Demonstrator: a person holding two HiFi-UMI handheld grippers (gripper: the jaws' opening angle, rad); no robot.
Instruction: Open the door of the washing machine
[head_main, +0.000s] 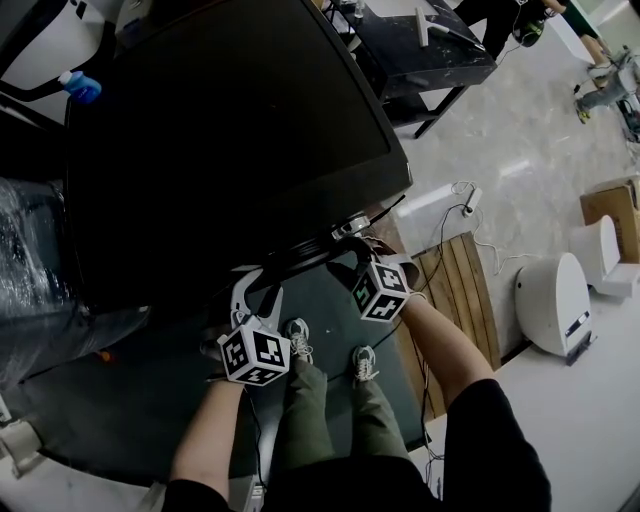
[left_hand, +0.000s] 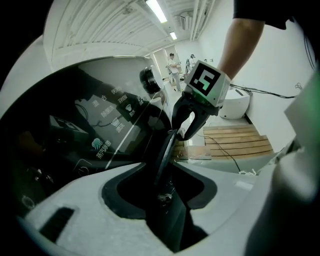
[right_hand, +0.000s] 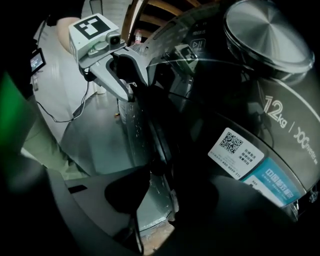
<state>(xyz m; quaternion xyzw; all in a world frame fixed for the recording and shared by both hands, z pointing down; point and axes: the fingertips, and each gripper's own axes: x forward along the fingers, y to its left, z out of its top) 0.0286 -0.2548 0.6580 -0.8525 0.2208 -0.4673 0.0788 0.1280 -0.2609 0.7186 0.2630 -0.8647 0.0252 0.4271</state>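
Note:
The washing machine's black glass door lies flat on top, its front edge toward me. My left gripper and right gripper sit side by side at that edge. In the left gripper view the dark door edge runs up between my left gripper's white jaws, which hold it, and the right gripper clamps the same edge further along. In the right gripper view the edge passes between the right gripper's dark jaws. The left gripper bites the edge beyond. The door carries a white QR label.
A wooden pallet lies to the right of the machine, with a white appliance and a cardboard box beyond. A power strip and cable lie on the floor. A black table stands behind. My shoes are below the grippers.

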